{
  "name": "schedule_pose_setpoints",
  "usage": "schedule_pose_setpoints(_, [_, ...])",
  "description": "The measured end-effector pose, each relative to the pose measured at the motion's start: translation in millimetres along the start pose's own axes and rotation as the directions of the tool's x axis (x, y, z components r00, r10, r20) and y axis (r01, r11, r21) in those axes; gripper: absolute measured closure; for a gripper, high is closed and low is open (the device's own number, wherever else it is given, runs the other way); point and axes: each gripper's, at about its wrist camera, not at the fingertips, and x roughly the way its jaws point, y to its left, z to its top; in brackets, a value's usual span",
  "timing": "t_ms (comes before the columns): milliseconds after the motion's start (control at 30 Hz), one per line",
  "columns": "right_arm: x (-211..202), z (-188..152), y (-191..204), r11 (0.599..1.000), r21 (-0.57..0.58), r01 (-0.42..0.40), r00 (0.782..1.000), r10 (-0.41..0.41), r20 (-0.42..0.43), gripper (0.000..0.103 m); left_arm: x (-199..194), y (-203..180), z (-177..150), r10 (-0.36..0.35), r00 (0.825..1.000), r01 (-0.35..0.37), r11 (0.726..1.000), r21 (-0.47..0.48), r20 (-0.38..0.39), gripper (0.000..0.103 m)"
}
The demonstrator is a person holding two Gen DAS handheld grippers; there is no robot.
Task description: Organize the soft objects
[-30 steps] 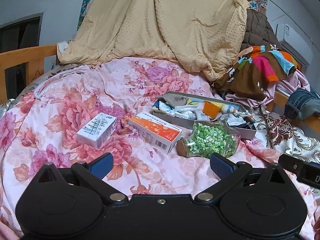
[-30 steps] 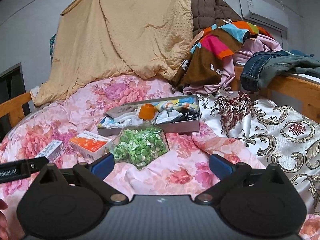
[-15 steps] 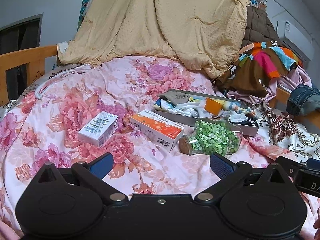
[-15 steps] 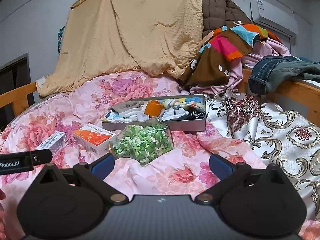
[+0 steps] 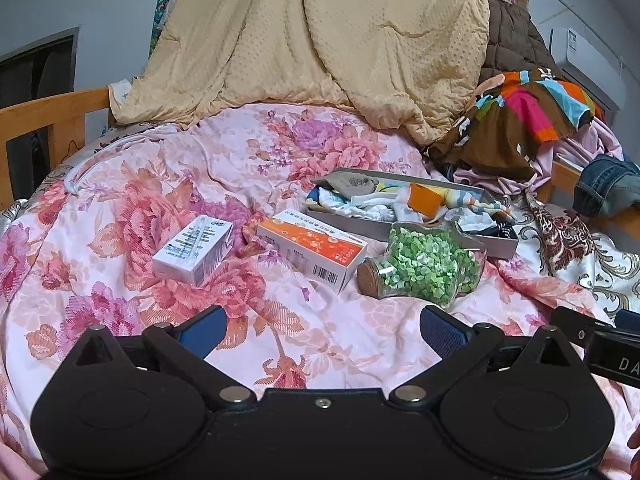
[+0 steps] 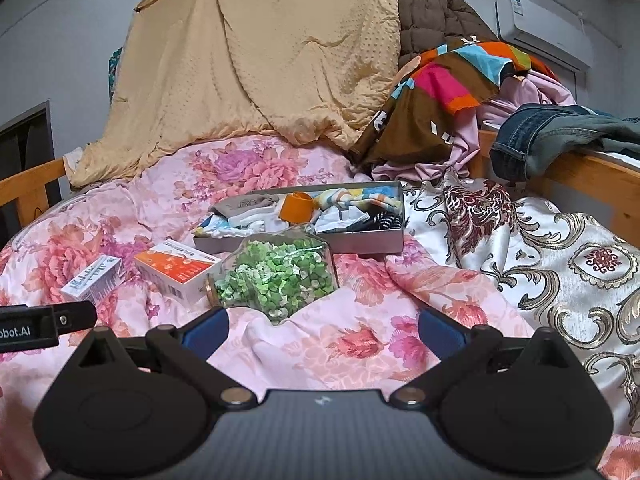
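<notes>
A grey box (image 5: 496, 245) (image 6: 360, 240) full of socks and small cloths lies on the pink floral bedspread (image 5: 140, 208) (image 6: 360, 340). In front of it lie a glass jar of green pieces (image 5: 424, 268) (image 6: 276, 280), an orange-and-white carton (image 5: 312, 250) (image 6: 176, 272) and a white carton (image 5: 194, 250) (image 6: 92, 280). My left gripper (image 5: 320, 330) is open and empty, hovering short of the cartons. My right gripper (image 6: 322, 330) is open and empty, just short of the jar.
A beige blanket (image 5: 320, 48) (image 6: 260, 60) hangs at the back. A striped brown cloth (image 5: 520, 124) (image 6: 440, 92), jeans (image 6: 560, 136) and a wooden bed rail (image 5: 52, 120) (image 6: 592, 176) border the bed. A white ornate cover (image 6: 540, 264) lies to the right.
Both grippers have drifted slightly, so the box, jar and cartons sit a little differently in view. Both stay open and empty; nothing on the bed has moved.
</notes>
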Motion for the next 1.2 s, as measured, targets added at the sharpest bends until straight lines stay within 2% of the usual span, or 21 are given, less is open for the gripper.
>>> schedule_pose_setpoints(1200, [0.4,-0.4,1.5,1.0,-0.008,0.0,1.0,0.0,0.0,0.0,0.6,-0.7,-0.8,0.003,1.0,-0.003,1.0,0.005,-0.002,0.001])
